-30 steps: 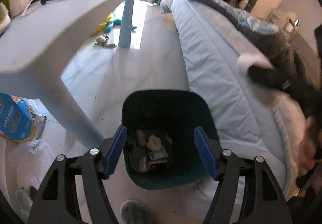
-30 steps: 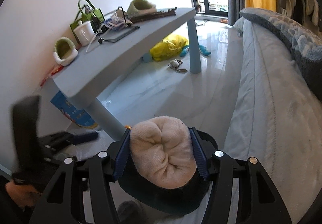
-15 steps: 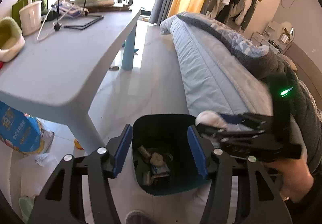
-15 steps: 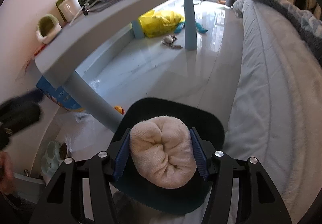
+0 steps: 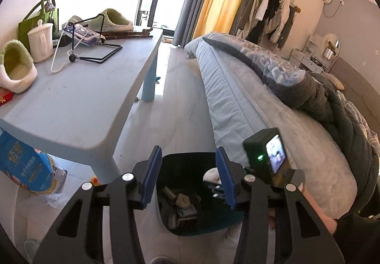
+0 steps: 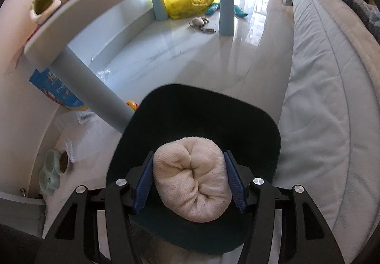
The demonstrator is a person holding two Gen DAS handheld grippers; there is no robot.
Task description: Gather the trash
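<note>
A dark teal trash bin [image 6: 213,107] stands on the floor between the table leg and the bed. My right gripper [image 6: 190,181] is shut on a rolled cream sock [image 6: 192,181] and holds it right over the bin's mouth. In the left wrist view the bin [image 5: 187,166] holds several pieces of trash [image 5: 182,202]. My left gripper [image 5: 187,176] hovers above the bin with its jaws closing and nothing between them. The right gripper's body with its camera [image 5: 268,157] and a bit of the cream sock [image 5: 211,175] show just right of the left jaws.
A pale blue table [image 5: 78,102] with slippers, a white jug and a green bag stands to the left. A bed [image 5: 273,121] with a grey blanket runs along the right. A blue bag [image 5: 26,171], pet bowls [image 6: 54,169] and a yellow bag [image 6: 187,2] lie on the floor.
The left gripper rose away from the bin and its jaws narrowed. The right gripper came down with the sock, from in front of the bin to over its mouth.
</note>
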